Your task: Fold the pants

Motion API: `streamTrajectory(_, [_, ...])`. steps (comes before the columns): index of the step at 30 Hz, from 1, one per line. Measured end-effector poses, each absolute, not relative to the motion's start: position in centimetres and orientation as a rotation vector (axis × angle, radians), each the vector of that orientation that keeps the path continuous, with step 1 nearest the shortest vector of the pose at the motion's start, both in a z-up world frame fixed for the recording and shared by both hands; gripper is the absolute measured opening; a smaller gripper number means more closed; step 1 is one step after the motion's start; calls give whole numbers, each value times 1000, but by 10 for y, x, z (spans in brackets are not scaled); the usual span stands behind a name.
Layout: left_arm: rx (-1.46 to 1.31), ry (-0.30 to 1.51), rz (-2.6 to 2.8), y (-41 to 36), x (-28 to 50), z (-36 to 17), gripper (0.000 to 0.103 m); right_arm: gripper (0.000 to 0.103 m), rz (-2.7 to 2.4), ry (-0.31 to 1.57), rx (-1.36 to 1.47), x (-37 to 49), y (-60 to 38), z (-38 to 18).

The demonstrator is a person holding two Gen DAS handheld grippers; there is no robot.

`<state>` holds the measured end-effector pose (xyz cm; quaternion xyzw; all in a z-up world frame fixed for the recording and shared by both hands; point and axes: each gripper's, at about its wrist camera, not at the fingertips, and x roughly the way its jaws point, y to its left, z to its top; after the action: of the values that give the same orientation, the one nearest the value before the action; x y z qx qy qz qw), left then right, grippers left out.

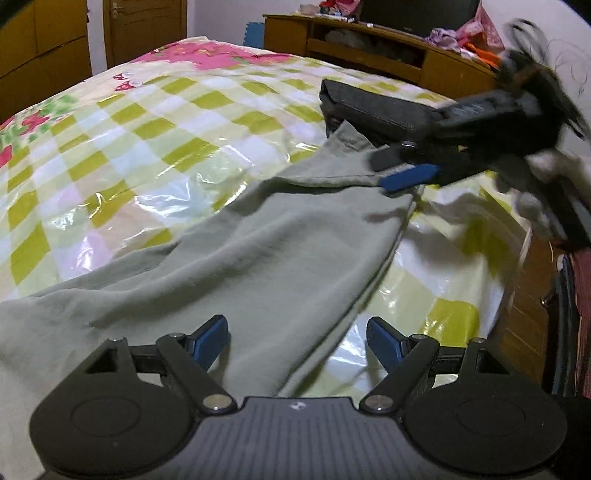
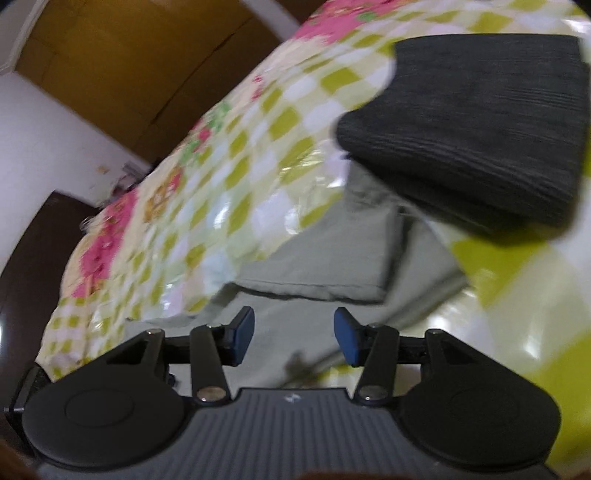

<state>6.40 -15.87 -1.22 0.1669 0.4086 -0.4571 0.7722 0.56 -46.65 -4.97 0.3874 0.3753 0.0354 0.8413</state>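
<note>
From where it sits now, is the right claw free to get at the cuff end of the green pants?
Probably yes. The right claw is open and empty just above the green pants; the folded dark cloth lies farther off, not between them.

A bed (image 1: 147, 122) is covered by a glossy checked sheet of green, white and pink. Behind it a wooden door (image 1: 144, 29) and brown cabinets (image 1: 40, 48) are set against a white wall (image 1: 218, 16). A cluttered wooden shelf unit (image 1: 369, 51) is seen alongside.
</note>
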Motion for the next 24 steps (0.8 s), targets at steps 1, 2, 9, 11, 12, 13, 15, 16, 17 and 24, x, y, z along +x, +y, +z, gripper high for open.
streamTrajectory(1, [370,891,-987,-161,64,-12,92,54,114,812,826,15,-467,-53])
streamTrajectory(2, [378,893,-982,-162,63,-12,92,54,137,836,839,26,-467,-59])
streamTrajectory(9, [379,896,-968,-168,63,-11,92,57,38,688,819,56,-501,-41])
streamTrajectory(11, [378,886,-978,-171,62,-9,92,58,13,645,809,54,-508,-33])
streamTrajectory(12, [377,883,-981,-171,63,-9,92,59,10,636,808,48,-508,-30])
streamTrajectory(13, [375,882,-983,-172,63,-9,92,60,6,640,809,39,-506,-29])
streamTrajectory(15, [374,885,-989,-176,64,-11,92,61,-11,675,814,17,-501,-31])
streamTrajectory(16, [379,886,-992,-178,64,-13,92,61,-29,703,817,5,-498,-35])
streamTrajectory(17, [385,887,-994,-180,64,-14,92,61,-53,735,827,-6,-496,-40])
streamTrajectory(24, [396,875,-1017,-189,56,-9,93,62,-75,736,1084,-33,-507,-72])
